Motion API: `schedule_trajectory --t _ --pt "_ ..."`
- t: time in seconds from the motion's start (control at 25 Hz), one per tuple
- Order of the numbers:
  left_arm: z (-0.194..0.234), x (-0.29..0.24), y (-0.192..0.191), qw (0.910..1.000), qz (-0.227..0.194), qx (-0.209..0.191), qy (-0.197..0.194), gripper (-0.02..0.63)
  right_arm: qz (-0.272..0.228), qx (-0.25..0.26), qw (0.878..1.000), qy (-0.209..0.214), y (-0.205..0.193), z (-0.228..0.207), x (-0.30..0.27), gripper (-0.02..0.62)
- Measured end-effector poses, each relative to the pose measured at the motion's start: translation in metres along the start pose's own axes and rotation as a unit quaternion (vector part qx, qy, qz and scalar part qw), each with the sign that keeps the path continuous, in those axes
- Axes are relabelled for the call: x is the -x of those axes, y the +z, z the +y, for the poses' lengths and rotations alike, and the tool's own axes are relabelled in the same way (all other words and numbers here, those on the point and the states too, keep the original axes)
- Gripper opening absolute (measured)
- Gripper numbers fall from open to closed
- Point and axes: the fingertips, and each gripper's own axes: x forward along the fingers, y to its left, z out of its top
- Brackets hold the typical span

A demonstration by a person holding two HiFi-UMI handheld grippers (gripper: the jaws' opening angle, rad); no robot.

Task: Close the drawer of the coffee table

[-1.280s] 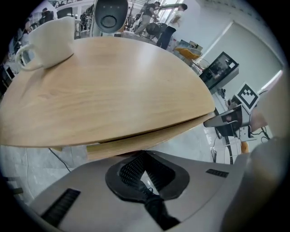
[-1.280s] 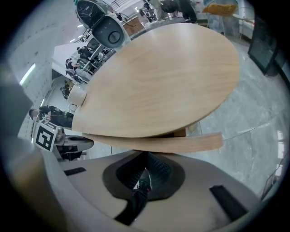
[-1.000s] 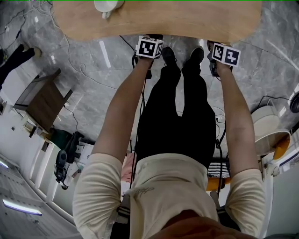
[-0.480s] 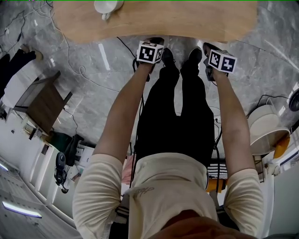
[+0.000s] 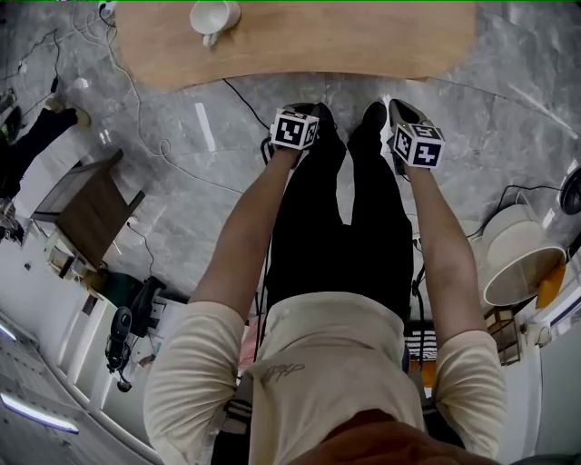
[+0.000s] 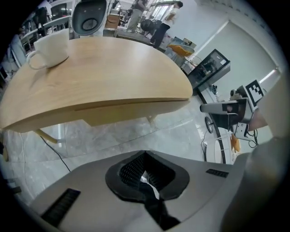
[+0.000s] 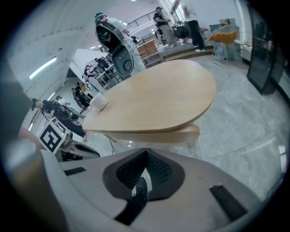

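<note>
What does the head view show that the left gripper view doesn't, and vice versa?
Only the head view: the person's black trousers and cream shirt. Only the left gripper view: the left gripper with its jaws shut and empty, and the pale wooden drawer front under the tabletop. Both: the oval light-wood coffee table and the white ceramic cup on it.

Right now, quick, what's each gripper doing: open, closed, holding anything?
Left gripper: closed, holding nothing.
Right gripper: closed, holding nothing.

Grey, apparently marble floor point(image 5: 508, 127)
</note>
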Motion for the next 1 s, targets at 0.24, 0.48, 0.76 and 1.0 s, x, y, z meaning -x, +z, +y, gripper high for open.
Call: schedule_trajectory --t 0.24,0.48,0.76,1.0 --pt "-0.056 0.033 0.004 0.9995 -0.017 -0.024 -0.012 0.005 -0.037 0.022 0.999 0.007 0.019 0.012 0.051 -0.005" --pt "-0.11 0.11 0.016 0.9943 -0.061 -0.085 -0.019 0.005 -0.078 0.035 0.996 0.036 0.04 0.055 0.129 -0.005" --pt "-0.177 0.21 0.04 0.9761 -0.132 -0.172 -0.015 0.005 -0.11 0.045 0.991 0.067 0.061 0.109 0.218 -0.005" --pt "-0.202 0.298 0.076 0.9649 -0.195 -0.175 0.003 0.005 -0.169 0.085 0.979 0.069 0.101 0.147 0.294 -0.005"
